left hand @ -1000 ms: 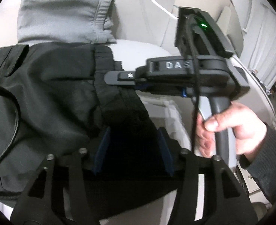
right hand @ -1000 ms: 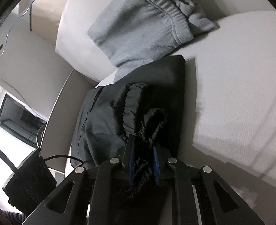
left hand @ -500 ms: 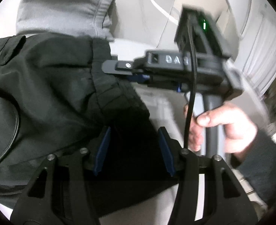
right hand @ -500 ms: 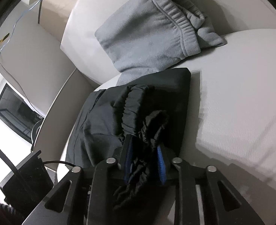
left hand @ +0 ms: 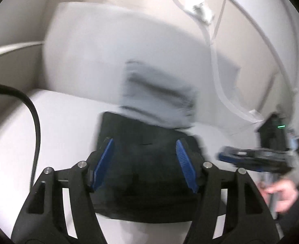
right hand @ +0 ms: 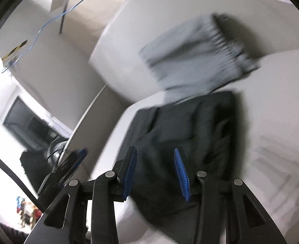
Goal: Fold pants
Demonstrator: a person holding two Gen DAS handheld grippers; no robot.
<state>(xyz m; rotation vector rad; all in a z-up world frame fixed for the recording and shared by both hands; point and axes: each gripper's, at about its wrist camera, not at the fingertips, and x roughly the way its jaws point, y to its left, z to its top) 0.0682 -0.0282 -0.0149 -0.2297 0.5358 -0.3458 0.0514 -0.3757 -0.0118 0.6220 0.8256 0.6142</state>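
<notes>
The black pants (right hand: 190, 134) lay folded on the white cushion (right hand: 271, 93), and every place below is given from them. Their far edge touched, and partly tucked under, a folded grey garment (right hand: 192, 59) that leaned on the white back cushion (left hand: 108, 50). To their right in the right wrist view the seat ran bare and wide; to their left only a narrow strip of cushion remained before its edge and a beige wall (right hand: 54, 65).

The left gripper (left hand: 144, 163) hung above their near edge with jaws opening, blue pads clear of the cloth. The right gripper (right hand: 155, 170) was also opening, pads apart, with the pants seen between them but not pinched. In the left wrist view the right gripper sat off the pants' right edge, held by a hand (left hand: 281, 193). A black cable (left hand: 34, 122) curved over the cushion to their left. Both views were blurred.
</notes>
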